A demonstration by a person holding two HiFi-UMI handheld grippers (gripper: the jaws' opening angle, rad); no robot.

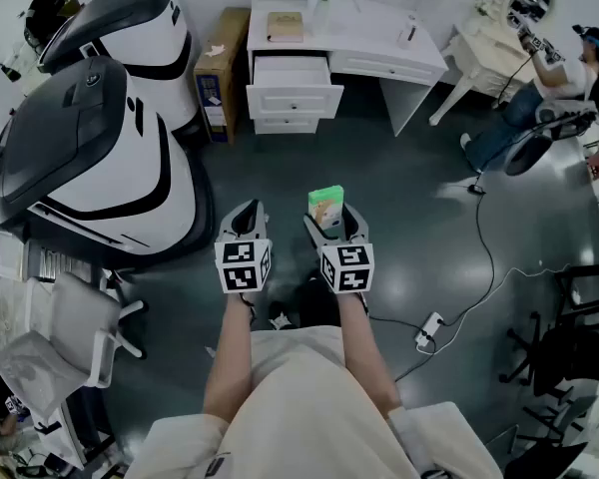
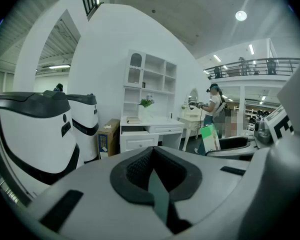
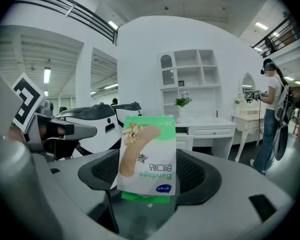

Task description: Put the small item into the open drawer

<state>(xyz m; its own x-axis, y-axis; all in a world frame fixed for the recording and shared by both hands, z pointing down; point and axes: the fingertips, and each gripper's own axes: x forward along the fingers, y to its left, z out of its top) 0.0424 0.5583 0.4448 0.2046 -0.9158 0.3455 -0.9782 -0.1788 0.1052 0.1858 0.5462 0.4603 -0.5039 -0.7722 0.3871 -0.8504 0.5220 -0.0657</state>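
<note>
While left gripper (image 2: 153, 160) is clenched empty, bandage box (image 3: 149, 144) upside down, clamped in right gripper (image 3: 152, 171)

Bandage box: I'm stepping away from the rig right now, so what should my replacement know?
Left tool: shut, empty.
Right tool: clamped on the bandage box, held upright above the floor.
Drawer: open, in the white desk across the floor, well ahead.
Done: box picked up.
Left: walk to the desk, lower the box into the drawer, release.
</note>
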